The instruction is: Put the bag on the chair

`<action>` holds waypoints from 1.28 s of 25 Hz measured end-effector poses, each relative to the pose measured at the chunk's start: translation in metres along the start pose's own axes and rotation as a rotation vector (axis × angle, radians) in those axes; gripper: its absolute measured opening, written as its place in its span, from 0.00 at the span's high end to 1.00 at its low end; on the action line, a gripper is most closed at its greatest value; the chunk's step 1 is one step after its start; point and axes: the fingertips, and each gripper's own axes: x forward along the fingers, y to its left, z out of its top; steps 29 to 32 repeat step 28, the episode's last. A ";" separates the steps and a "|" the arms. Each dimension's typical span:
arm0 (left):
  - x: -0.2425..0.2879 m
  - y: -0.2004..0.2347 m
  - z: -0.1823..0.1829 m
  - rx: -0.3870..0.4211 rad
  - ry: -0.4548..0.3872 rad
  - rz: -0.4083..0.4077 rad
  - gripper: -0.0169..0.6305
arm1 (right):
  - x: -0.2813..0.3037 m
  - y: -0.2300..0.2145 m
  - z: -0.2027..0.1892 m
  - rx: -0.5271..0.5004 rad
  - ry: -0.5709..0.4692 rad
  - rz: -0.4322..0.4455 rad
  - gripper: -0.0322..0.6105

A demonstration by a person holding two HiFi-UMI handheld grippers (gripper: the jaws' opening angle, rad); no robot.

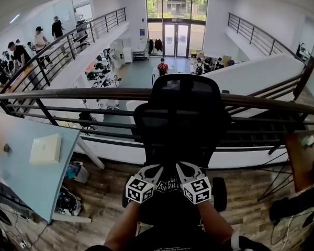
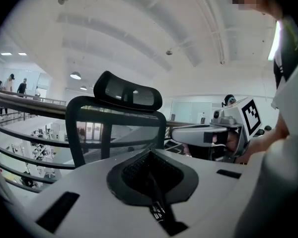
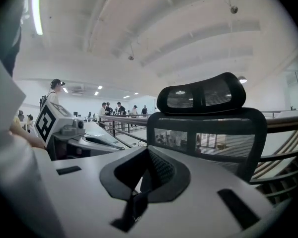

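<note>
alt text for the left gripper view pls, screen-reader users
The left gripper has its jaws shut on a black strap with white print. Just beyond it stands a black mesh office chair with a headrest, in front of a railing. The right gripper, with its marker cube, is alongside at the right.

i am seeing bright daylight flooding through the far windows; fisheye edges are bending and darkening.
</note>
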 end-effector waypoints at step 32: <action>-0.021 -0.008 0.035 0.042 -0.083 0.006 0.96 | 0.019 0.032 0.015 -0.089 -0.024 0.131 0.92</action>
